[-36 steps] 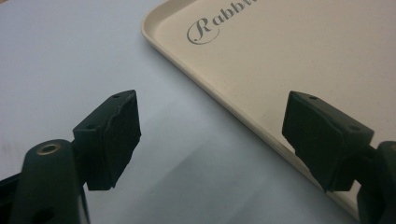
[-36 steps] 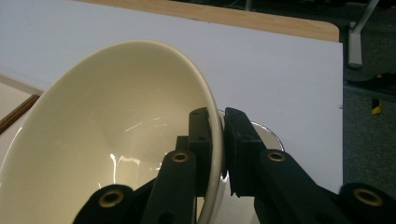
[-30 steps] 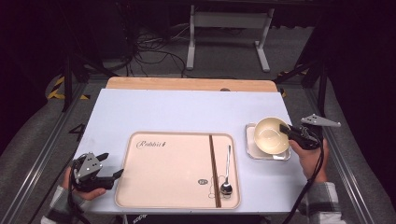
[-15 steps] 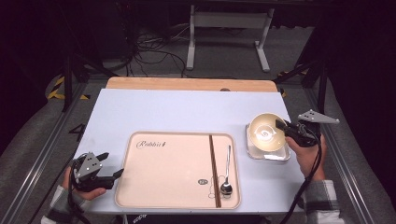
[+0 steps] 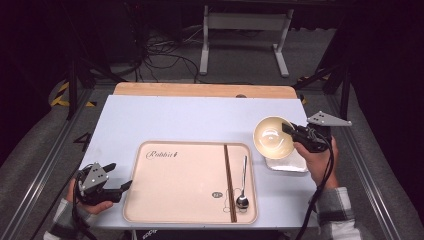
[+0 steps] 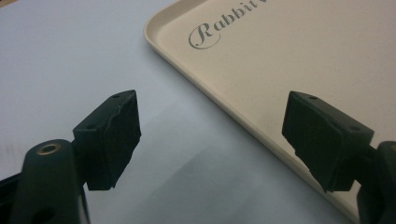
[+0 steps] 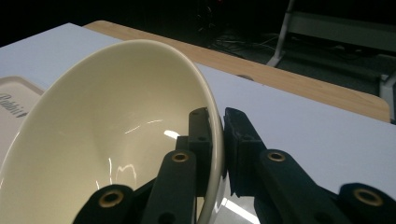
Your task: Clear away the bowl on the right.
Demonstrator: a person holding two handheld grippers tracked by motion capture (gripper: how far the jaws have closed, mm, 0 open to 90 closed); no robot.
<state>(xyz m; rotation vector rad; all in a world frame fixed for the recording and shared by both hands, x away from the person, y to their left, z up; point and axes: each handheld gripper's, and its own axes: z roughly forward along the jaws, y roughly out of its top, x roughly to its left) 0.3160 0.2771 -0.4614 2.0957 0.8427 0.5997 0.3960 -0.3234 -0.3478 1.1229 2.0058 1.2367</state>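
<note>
Your right tongs [image 5: 289, 129] pinch the rim of the cream bowl [image 5: 273, 137], one jaw inside and one outside, holding it tilted in the air above the small square plate [image 5: 290, 162] beside the tray [image 5: 180, 175]. Your left tongs [image 5: 119, 176] stand spread and empty, low over the tabletop [image 5: 190, 120] at the tray's near left corner.

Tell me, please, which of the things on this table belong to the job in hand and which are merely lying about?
In the job:
- bowl, its rim pinched by the right gripper
- small white dish just beneath the bowl
- tray, possibly where the bowl goes

Lying about:
- spoon on the tray
- chopsticks on the tray
- left gripper, open and idle
</note>
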